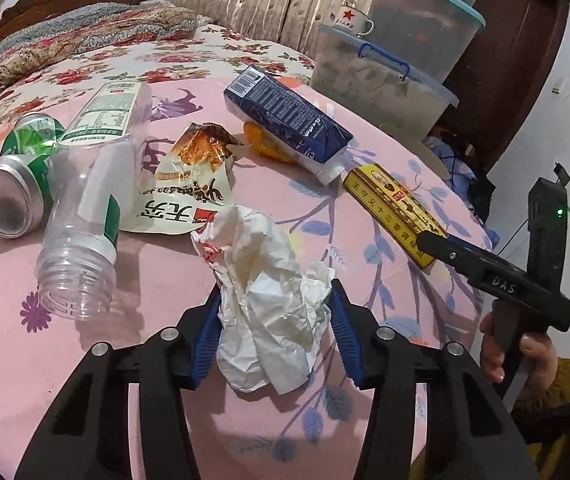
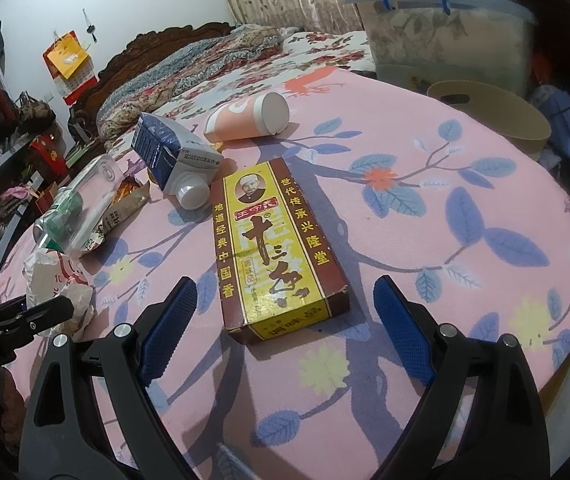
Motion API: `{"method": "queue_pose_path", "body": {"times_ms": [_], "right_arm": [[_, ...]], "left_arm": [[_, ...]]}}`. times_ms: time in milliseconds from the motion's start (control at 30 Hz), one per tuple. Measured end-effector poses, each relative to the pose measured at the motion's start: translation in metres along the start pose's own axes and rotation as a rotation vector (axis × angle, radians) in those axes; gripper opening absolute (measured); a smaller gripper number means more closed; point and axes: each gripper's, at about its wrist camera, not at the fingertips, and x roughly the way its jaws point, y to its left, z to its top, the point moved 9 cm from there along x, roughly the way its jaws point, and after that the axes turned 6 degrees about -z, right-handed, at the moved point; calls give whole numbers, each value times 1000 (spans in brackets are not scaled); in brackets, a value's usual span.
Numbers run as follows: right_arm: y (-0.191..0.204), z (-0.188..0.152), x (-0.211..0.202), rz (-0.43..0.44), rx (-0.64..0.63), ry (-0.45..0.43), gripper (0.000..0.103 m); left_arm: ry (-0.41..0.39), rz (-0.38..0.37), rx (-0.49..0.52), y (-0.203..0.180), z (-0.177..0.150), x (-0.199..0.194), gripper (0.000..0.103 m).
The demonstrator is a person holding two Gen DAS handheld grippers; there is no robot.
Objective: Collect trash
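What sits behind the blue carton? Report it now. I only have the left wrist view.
Observer: A paper cup lies on its side behind the carton, white base toward the right wrist view.
Operator: Give me the right tool's state.
Observer: The right tool is open, its pads on either side of the yellow box and touching nothing.
Operator: Say whether the carton is capped.
Observer: Yes, a white cap is on its near end.
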Motion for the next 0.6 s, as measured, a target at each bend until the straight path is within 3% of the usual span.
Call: {"method": "queue_pose_path", "body": {"times_ms": [67, 167, 333, 500, 600], "right_arm": [[2, 0, 2, -14, -22, -1, 83], [7, -1, 3, -56, -89, -11, 65], [5, 0, -4, -16, -50, -27, 64], [-5, 17, -28, 5, 0, -109, 64], [-7, 14, -23, 2, -10, -85, 64]], "left_arm": [[-4, -10, -8, 1, 1, -1, 46], [-8, -21, -16, 2, 1, -3, 45], [-2, -26, -19, 1, 2, -3, 45], [-11, -82, -29, -11, 12, -10, 45], [-13, -89, -2, -22, 18, -8, 45]]}}
